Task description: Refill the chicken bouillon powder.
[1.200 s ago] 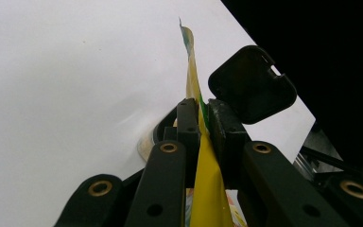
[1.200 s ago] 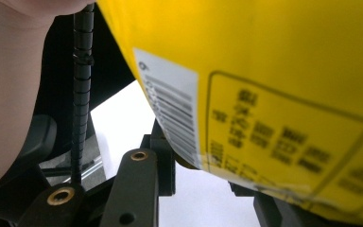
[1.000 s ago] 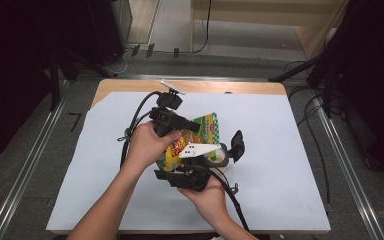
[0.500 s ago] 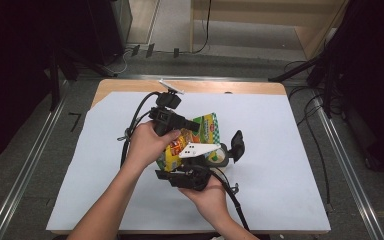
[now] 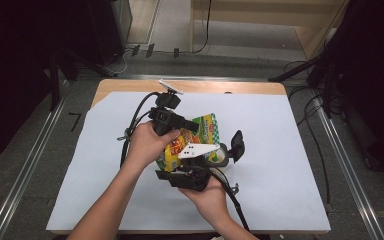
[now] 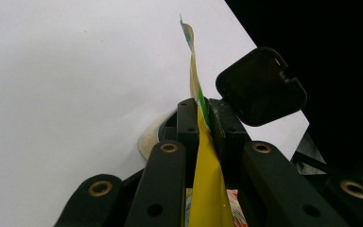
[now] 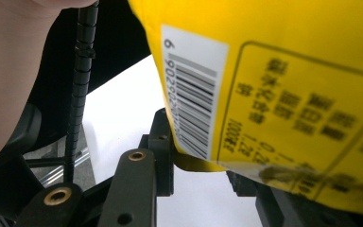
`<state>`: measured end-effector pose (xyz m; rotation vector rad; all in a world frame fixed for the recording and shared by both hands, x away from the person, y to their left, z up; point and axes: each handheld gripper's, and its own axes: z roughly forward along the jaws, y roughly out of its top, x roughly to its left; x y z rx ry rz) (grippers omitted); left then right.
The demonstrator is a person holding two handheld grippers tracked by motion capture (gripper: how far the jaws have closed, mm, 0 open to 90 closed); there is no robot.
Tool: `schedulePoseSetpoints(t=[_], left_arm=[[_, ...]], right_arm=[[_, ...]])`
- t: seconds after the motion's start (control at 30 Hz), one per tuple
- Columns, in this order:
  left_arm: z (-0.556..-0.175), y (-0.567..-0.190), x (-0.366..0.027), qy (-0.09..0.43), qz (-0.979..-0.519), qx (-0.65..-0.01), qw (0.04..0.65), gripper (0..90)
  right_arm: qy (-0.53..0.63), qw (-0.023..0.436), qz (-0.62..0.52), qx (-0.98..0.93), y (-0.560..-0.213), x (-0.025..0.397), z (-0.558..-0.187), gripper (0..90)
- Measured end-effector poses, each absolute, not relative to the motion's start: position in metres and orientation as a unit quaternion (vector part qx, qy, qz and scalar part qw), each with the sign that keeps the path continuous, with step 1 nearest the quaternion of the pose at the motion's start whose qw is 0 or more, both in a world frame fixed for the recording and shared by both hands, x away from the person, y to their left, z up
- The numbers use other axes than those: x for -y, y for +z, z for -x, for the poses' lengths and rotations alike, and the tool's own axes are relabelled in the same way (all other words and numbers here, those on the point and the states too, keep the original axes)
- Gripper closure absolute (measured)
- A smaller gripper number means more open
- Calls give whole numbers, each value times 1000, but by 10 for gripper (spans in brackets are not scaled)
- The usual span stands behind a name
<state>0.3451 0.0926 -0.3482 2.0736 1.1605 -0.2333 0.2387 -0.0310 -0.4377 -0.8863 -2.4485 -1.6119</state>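
- Snack packet (image 5: 190, 142): a flat, flexible foil-type pouch, glossy yellow with green and red print, held up off the bench between both claws near the bench's middle; the right gripper view shows its yellow back panel (image 7: 283, 94) with a white barcode label and printed characters
- In the left gripper view the packet's top seam (image 6: 199, 109) stands edge-on, thin and slightly wavy, a crimped tip rising beyond the jaws
- Left claw (image 6: 201, 118): closed on that seam, black jaws pressed flat against either face of it
- Right claw (image 7: 198, 161): one jaw bears against the packet's lower corner; the opposite jaw is largely masked by the pouch, so its state cannot be told, though it appears to be pinching that corner
- Step in hand, by judgement: the packet is gripped at two edges, most likely to pull it open or tear the seal
- Next move calls for: firm grip at both points, then a steady pull apart across the seam; thin slick film may slip from smooth jaws or tear off-line
- Small round container (image 5: 221, 156): pale and shallow, resting on the bench just beside the packet, with a black hinged lid (image 5: 237, 145), rounded-square in shape, standing open
- Bench (image 5: 290, 165): wooden top under a smooth, matte white sheet
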Motion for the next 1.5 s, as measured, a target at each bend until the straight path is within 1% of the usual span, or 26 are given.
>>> schedulePoseSetpoints(t=[0.07, 0.27, 0.77, 1.07, 1.5], left_arm=[[-345, -348, -93, -89, -808, -451, 369, 841], [-333, -335, -85, -54, -820, -431, 372, 842], [-334, -333, -87, -55, -822, -434, 365, 865], [-335, -336, -88, -58, -822, -438, 361, 864], [-338, -342, -87, -63, -823, -442, 352, 863]], right_arm=[[-528, 34, 288, 798, -438, 31, -238, 678], [-541, 30, 291, 788, -438, 34, -241, 666], [-554, 61, 299, 775, -437, 36, -239, 688], [-545, 54, 296, 783, -437, 33, -237, 688], [-539, 59, 304, 783, -440, 31, -236, 691]])
